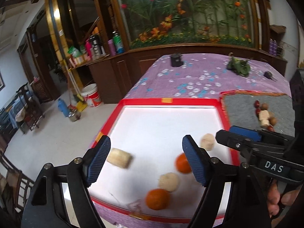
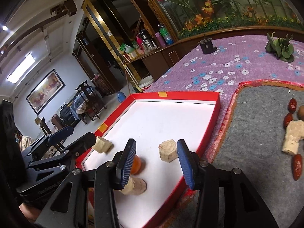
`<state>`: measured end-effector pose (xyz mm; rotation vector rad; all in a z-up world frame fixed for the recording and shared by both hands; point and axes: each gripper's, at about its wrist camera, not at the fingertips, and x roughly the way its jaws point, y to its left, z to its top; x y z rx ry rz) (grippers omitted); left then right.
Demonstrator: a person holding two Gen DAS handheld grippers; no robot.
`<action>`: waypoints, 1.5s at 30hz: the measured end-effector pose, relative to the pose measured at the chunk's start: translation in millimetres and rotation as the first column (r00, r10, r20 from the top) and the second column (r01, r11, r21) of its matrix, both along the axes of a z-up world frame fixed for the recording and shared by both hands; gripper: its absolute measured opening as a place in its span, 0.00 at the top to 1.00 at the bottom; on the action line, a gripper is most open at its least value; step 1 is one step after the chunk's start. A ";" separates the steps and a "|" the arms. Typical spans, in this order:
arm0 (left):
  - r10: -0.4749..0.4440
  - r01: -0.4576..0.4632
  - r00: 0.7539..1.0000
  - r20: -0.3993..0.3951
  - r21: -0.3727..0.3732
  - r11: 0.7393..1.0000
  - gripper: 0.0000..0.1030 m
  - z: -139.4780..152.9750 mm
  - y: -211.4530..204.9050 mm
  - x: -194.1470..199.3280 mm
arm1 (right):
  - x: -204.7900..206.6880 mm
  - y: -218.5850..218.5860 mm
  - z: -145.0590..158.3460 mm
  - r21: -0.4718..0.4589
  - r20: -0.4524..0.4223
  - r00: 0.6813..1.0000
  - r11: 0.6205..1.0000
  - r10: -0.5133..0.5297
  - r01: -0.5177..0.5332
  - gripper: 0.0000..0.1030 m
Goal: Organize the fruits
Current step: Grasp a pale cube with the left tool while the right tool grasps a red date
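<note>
A red-rimmed white tray [image 1: 167, 101] [image 2: 209, 95] lies on the purple flowered cloth. In it lie two oranges [image 1: 157, 199] [image 1: 182, 164], a beige block [image 1: 119, 158] [image 2: 103, 144] and several round beige pieces [image 1: 169, 182] [image 1: 207, 142] [image 2: 168, 150]. My left gripper [image 1: 146, 161] [image 2: 79, 135] hovers open over the tray's near part, holding nothing. My right gripper [image 2: 155, 164] [image 1: 228, 134] is open too. A beige piece sits just ahead of its fingers, untouched. Its left finger hides part of an orange [image 2: 137, 165].
A grey mat [image 1: 243, 110] [image 2: 256, 123] to the right carries red dates [image 2: 292, 103], a brown fruit and a beige chunk [image 2: 292, 138]. Further back stand a black pot [image 1: 176, 60] and a green plant piece [image 1: 239, 66]. The table's edge drops to the floor on the left.
</note>
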<state>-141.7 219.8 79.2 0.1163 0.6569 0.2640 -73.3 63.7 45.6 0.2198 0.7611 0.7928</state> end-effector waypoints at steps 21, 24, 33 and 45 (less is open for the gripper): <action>-0.200 0.203 0.977 -0.078 0.044 0.978 0.24 1.4 -92.6 -8.8 | 42.1 -137.5 -23.9 -0.316 -0.080 0.981 0.938 -0.177 0.143 0.68; -0.217 0.221 0.972 -0.086 0.036 0.975 0.24 5.2 -98.9 -8.7 | 52.6 -124.0 -28.3 -0.379 -0.068 0.982 0.915 -0.174 0.136 0.81; -0.332 0.331 0.935 -0.127 -0.033 0.943 0.24 6.2 -134.9 21.1 | 39.7 -170.3 -13.2 -0.328 -0.070 0.981 0.933 -0.181 0.148 0.84; -0.428 0.404 0.869 -0.248 -0.145 0.903 0.37 -40.0 -196.3 102.3 | 52.1 -249.0 -31.6 -0.275 -0.120 0.940 0.920 -0.320 0.278 0.82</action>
